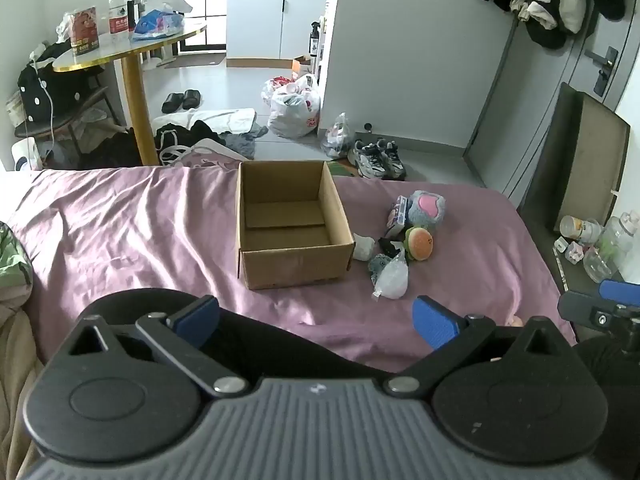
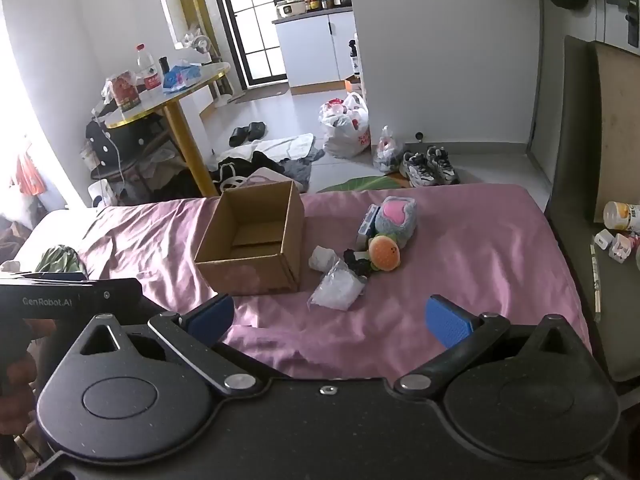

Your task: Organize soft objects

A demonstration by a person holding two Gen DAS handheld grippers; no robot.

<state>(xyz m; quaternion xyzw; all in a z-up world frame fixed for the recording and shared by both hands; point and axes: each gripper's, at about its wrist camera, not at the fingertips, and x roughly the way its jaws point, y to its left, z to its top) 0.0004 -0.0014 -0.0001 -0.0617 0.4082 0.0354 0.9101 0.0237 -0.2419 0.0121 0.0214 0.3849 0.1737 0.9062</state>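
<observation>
Soft items, including an orange burger-shaped plush toy (image 2: 385, 253), lie clustered beside the open, empty brown cardboard box (image 1: 290, 224), ready for loading. Left gripper (image 1: 316, 322) and right gripper (image 2: 330, 318) hover wide open, holding nothing.

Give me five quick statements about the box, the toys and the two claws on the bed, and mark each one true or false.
1. The cardboard box is empty. True.
2. The hamburger plush lies inside the box. False: it lies on the purple bedsheet, to the right of the box.
3. Both the left claw and the right claw are open and hold nothing. True.
4. The clear plastic bag is the nearest item of the pile to the right claw. True.
5. The grey plush with the pink heart sits to the left of the box. False: it sits to the right, at the far end of the pile.
</observation>
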